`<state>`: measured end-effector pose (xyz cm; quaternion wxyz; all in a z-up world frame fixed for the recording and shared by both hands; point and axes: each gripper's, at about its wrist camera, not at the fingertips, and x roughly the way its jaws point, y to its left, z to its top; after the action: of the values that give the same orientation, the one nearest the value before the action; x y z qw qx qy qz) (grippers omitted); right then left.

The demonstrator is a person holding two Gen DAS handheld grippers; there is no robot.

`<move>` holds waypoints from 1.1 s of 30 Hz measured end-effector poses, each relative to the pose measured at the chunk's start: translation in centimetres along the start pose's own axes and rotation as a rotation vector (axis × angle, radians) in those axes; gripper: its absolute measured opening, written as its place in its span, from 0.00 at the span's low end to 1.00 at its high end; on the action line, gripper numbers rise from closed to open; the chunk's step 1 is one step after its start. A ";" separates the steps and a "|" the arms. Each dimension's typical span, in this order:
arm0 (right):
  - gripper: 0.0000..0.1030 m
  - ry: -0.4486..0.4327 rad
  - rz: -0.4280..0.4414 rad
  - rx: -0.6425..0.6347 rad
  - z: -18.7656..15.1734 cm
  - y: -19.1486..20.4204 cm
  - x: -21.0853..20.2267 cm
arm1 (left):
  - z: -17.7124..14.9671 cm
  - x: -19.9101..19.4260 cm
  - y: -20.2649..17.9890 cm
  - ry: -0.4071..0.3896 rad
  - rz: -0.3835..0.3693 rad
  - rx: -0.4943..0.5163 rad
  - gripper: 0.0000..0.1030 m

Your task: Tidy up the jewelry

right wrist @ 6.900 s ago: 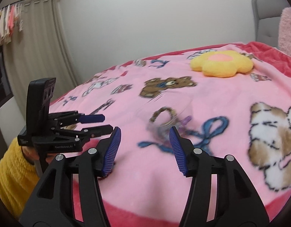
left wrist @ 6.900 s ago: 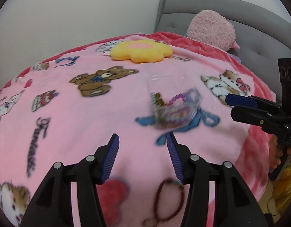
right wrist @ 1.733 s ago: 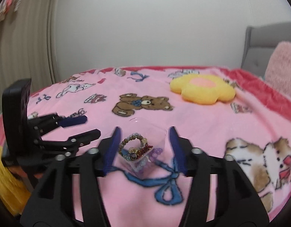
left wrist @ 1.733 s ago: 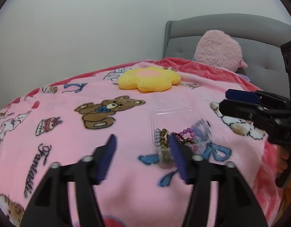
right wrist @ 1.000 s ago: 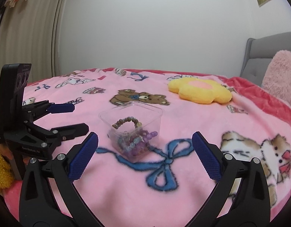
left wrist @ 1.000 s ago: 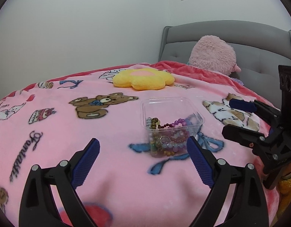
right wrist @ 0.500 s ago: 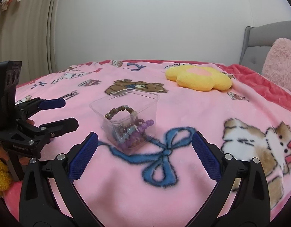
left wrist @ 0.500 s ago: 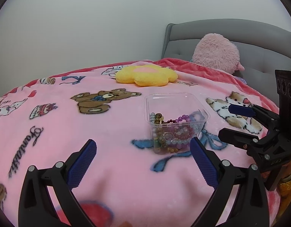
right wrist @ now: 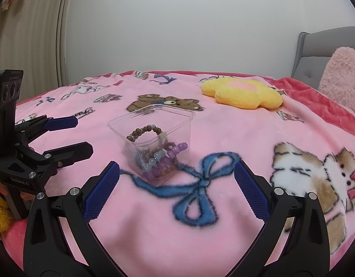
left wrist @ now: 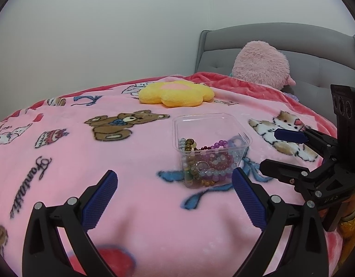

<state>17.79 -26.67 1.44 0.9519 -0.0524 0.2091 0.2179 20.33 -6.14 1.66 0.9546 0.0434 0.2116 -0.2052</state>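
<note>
A clear plastic box stands upright on the pink blanket; it also shows in the right wrist view. Several beaded bracelets lie inside it, brown, purple and pale blue. My left gripper is wide open and empty, held back from the box. My right gripper is wide open and empty, also short of the box. Each gripper shows in the other's view, the right one to the box's right, the left one to its left.
A yellow flower cushion lies beyond the box. A pink plush pillow leans on the grey headboard. A curtain hangs at the far left. A red print patch shows at the blanket's near edge.
Both grippers opened wide about a second ago and stay open. Over the last half second both views shifted only slightly; the box of bracelets has not moved.
</note>
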 end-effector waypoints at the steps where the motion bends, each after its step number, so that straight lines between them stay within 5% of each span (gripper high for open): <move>1: 0.92 0.001 -0.002 0.000 0.0 0.0 0.0 | 0.0 0.0 0.0 -0.001 -0.001 0.000 0.95; 33: 0.92 -0.006 0.002 0.023 0.1 -0.3 0.1 | -0.1 0.0 -0.1 -0.003 0.003 0.009 0.95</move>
<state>18.02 -26.86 1.44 0.9527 -0.0408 0.2090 0.2168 20.29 -6.18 1.60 0.9550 0.0475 0.2090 -0.2048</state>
